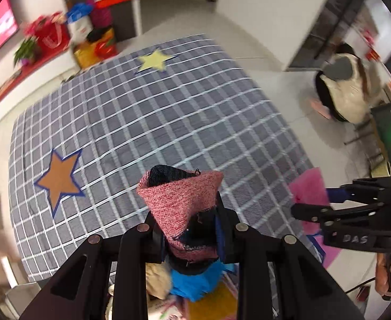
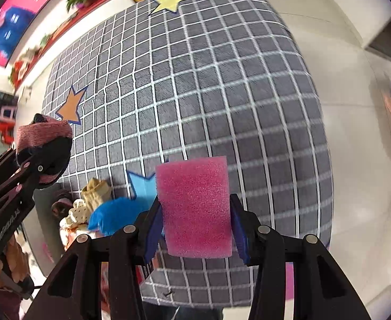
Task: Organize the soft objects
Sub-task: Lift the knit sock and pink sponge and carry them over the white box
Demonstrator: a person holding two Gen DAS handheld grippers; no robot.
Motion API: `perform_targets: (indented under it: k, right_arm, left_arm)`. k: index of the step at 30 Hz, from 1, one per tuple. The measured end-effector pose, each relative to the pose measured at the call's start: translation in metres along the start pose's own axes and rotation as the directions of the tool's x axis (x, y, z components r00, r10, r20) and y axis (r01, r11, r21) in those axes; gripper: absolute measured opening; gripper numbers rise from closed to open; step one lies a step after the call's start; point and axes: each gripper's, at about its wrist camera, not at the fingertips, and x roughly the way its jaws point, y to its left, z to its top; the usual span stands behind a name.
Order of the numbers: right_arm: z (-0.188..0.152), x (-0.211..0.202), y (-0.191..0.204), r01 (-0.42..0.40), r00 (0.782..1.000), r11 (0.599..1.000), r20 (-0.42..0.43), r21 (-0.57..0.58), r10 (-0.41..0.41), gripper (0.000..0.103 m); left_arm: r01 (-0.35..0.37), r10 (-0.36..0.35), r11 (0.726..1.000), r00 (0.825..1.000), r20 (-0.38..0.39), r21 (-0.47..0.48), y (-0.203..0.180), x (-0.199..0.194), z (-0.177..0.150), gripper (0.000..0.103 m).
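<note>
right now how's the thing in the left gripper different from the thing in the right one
The left gripper is shut on a knitted sock, pink with dark navy parts, crumpled and folded over itself. The right gripper is shut on a pink foam block, one plain colour, a flat-faced rectangle holding its shape. The sock has a ribbed knit texture; the foam looks finely porous. Both are soft, pinkish and lifted above the grey checked cloth.

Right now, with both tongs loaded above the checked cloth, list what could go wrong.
1. The pink knitted sock is pinched only at its lower end by the left tongs; the loose top could flop or slip out.
2. The pink sponge is soft foam squeezed by the right tongs, so it may spring sideways on release.
3. The blue cloth and beige items sit at the checked cloth's near edge and could be knocked off.
</note>
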Motion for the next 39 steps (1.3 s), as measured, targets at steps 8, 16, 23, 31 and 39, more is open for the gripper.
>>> perform_targets:
  k: [8, 16, 23, 31, 39]
  right_arm:
    - [-0.051, -0.038, -0.011, 0.044, 0.996, 0.996, 0.076, 0.079, -0.051, 0.048]
    - [-0.103, -0.060, -0.024, 0.067, 0.992, 0.987, 0.094, 0.147, -0.082, 0.048]
    - [-0.150, -0.060, -0.021, 0.050, 0.994, 0.980, 0.084, 0.192, -0.067, 0.048]
    - [-0.199, -0.039, 0.010, 0.029, 0.999, 0.989, 0.033, 0.144, -0.034, 0.048]
    - [-0.236, -0.017, 0.064, -0.013, 0.999, 1.000, -0.048, -0.005, 0.013, 0.048]
  left_arm:
    - [0.101, -0.105, 0.983, 0.994, 0.021, 0.156, -0.073, -0.044, -0.025, 0.029]
    - [0.147, -0.162, 0.943, 0.987, 0.024, 0.299, -0.125, -0.088, -0.070, 0.029]
    - [0.180, -0.191, 0.917, 0.982, -0.004, 0.355, -0.136, -0.111, -0.116, 0.030]
    - [0.214, -0.204, 0.883, 0.977, -0.068, 0.418, -0.128, -0.129, -0.178, 0.030]
    - [0.104, -0.103, 0.954, 0.995, -0.017, 0.283, -0.068, -0.147, -0.229, 0.030]
